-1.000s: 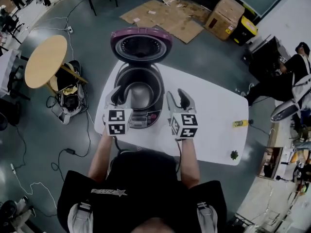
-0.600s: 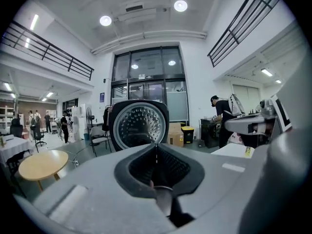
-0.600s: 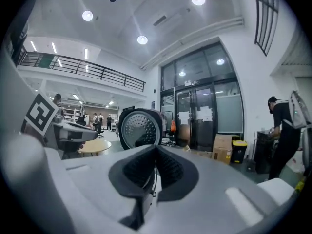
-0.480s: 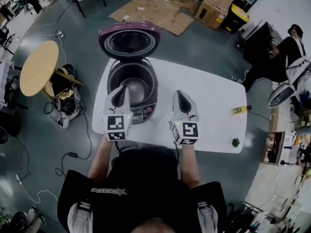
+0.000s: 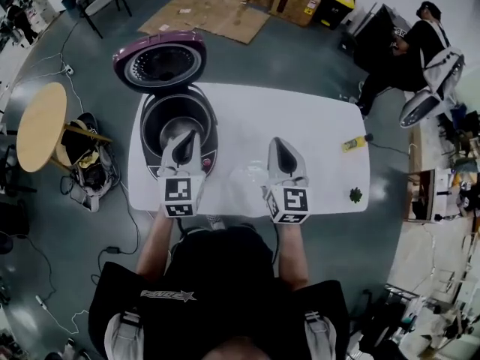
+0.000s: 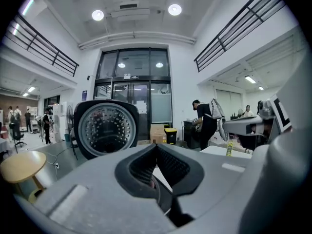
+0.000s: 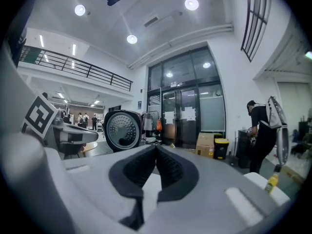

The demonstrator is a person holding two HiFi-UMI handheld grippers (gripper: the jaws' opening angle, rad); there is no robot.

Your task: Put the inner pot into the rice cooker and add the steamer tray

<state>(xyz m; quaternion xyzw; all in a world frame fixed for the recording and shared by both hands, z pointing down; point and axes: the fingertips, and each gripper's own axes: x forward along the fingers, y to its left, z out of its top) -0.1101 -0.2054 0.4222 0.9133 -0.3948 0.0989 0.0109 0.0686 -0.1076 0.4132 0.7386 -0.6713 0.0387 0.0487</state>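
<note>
The rice cooker (image 5: 148, 137) stands at the left end of the white table (image 5: 315, 137), its purple-rimmed lid (image 5: 159, 62) tipped open. The metal inner pot (image 5: 174, 120) sits inside it. My left gripper (image 5: 187, 136) hovers over the cooker's front edge, shut and empty. My right gripper (image 5: 277, 142) is over bare table to the cooker's right, also shut on nothing. A faint pale shape (image 5: 246, 178) lies between the two grippers; I cannot tell what it is. The left gripper (image 6: 156, 145) faces the lid (image 6: 105, 128). The right gripper (image 7: 156, 147) sees the lid (image 7: 122, 129) at left.
A yellow bottle (image 5: 352, 142) and a small green object (image 5: 355, 195) lie at the table's right end. A person (image 5: 420, 28) stands beyond the table's far right corner. A round wooden table (image 5: 41, 126), cables and cardboard (image 5: 210, 10) are on the floor around.
Both grippers were open at the cooker's sides; their jaws have closed and both have drawn back from it. The right one now sits over bare table.
</note>
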